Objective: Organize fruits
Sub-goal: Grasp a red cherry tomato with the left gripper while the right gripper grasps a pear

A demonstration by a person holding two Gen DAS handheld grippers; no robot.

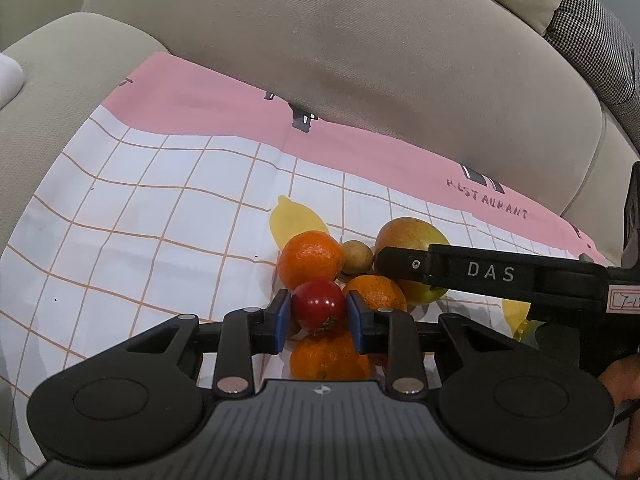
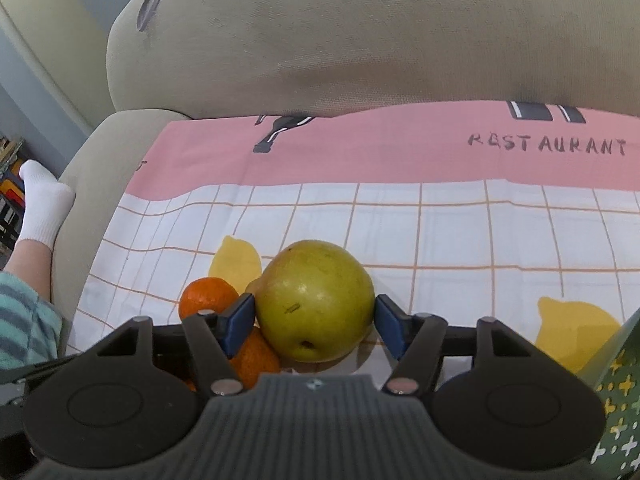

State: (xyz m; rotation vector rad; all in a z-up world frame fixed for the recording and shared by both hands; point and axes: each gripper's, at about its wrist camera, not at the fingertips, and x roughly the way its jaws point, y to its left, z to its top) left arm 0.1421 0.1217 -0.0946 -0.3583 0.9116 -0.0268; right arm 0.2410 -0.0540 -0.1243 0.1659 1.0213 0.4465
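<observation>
A heap of fruit lies on a pink and white checked cloth (image 1: pixel 160 216) on a beige sofa. My left gripper (image 1: pixel 319 314) is shut on a small red tomato (image 1: pixel 319 304), above an orange (image 1: pixel 328 358). Two more oranges (image 1: pixel 310 260) (image 1: pixel 376 292) and a small brown fruit (image 1: pixel 356 256) lie beyond. My right gripper (image 2: pixel 315 320) is shut on a yellow-green pear (image 2: pixel 316 296); it shows in the left wrist view (image 1: pixel 412 236) behind the right gripper's black finger (image 1: pixel 400 262). Two oranges (image 2: pixel 206 294) (image 2: pixel 254 356) lie left of the pear.
The sofa backrest (image 1: pixel 360 60) rises just behind the cloth. A green patterned box or bag (image 2: pixel 618 396) stands at the right edge. A person's leg in a white sock (image 2: pixel 40 200) rests on the sofa arm at the left.
</observation>
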